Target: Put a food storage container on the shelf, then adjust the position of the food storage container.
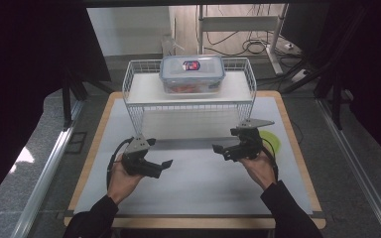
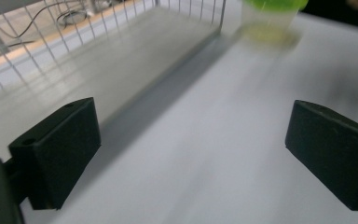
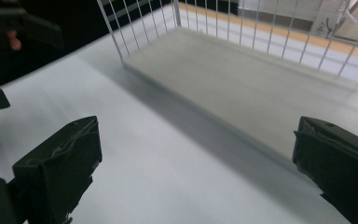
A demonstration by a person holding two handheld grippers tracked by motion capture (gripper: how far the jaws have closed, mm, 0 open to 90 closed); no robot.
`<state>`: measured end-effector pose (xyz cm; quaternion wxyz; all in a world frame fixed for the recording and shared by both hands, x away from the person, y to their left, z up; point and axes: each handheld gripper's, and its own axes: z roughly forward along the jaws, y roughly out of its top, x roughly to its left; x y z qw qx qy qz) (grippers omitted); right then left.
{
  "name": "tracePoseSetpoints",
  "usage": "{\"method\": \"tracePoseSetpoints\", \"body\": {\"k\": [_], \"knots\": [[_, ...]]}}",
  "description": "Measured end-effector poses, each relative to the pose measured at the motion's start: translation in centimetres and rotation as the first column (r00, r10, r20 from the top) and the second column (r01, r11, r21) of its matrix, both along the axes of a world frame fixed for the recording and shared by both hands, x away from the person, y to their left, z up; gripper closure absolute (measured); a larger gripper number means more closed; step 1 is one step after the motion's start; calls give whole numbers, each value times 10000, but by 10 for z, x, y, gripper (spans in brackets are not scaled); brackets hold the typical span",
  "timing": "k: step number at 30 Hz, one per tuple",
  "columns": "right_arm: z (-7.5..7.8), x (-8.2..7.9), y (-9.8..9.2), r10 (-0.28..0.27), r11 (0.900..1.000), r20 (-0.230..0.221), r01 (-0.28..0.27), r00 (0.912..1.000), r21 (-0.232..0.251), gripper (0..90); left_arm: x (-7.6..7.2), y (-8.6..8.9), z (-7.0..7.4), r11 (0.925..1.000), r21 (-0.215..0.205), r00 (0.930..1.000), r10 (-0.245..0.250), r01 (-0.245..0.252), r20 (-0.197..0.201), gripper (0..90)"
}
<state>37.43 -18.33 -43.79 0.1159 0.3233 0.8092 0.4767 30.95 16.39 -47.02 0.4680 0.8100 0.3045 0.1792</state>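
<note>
- At the lower middle of the high view, the left gripper (image 1: 162, 167) and right gripper (image 1: 222, 149) hang over the bench (image 1: 198, 186).
- Both have jaws wide open, holding nothing.

White wire two-tier rack (image 1: 188, 106) on white mat; clear plastic lidded food box (image 1: 192, 74) on its upper shelf. Left gripper (image 1: 156, 166) and right gripper (image 1: 226, 150), both empty, jaws apart, over mat. Green round lid (image 1: 272, 141) beside right gripper.
</note>
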Motion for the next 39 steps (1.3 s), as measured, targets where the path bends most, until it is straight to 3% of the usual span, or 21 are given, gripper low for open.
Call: {"method": "tracePoseSetpoints", "body": {"k": [3,8,11,12,15,19,24,27,31,32,33,36,39], "knots": [[-15,-10,-4,121,9998,69,-119,9999,-169,7,-9,1,-13,9979,645,9998,-22,10,175,17],[-31,-28,-3,602,9971,288,-588,9978,-487,11,-19,3,-25,9981,619,10000,2,-2,-3,12],[-38,-34,1,731,9940,218,-711,9971,-829,11,-25,3,-36,9954,961,9997,-32,57,-255,9],[-45,-39,4,896,9902,-23,-893,9960,-1070,11,-27,3,-39,9951,987,9996,-43,72,-288,7],[-50,-39,5,811,9874,-172,-827,9966,-1347,10,-29,3,-40,9954,955,9996,-52,78,-272,7],[-50,-37,4,592,9896,-286,-624,9978,-1294,9,-30,4,-40,9951,988,9999,25,-14,-114,7],[-49,-34,1,346,9932,-677,-418,9971,-1083,9,-28,7,-41,9966,820,9998,40,-23,-205,12],[-43,-32,-6,-84,9934,-878,-18,9961,-1150,188,-29,7,-41,9970,776,9999,53,-45,-113,13],[-32,-30,-19,-478,9919,-347,433,9983,-1198,414,-29,7,-41,9968,799,10000,53,-48,-60,13],[-32,-30,-19,-478,9919,-347,433,9983,-1198,414,-29,7,-41,9968,799,10000,53,-48,-60,13],[-27,-27,-29,-882,9878,-188,850,9959,-1303,551,-28,7,-42,9964,842,9999,52,-45,-87,13],[-25,-22,-43,-1256,9824,-140,1224,9920,-1408,702,-27,8,-42,9965,838,9999,42,-28,-164,14],[-24,-17,-57,-1556,9728,245,1575,9875,-1698,849,-27,8,-42,9962,872,9997,52,-32,-224,18]]}}
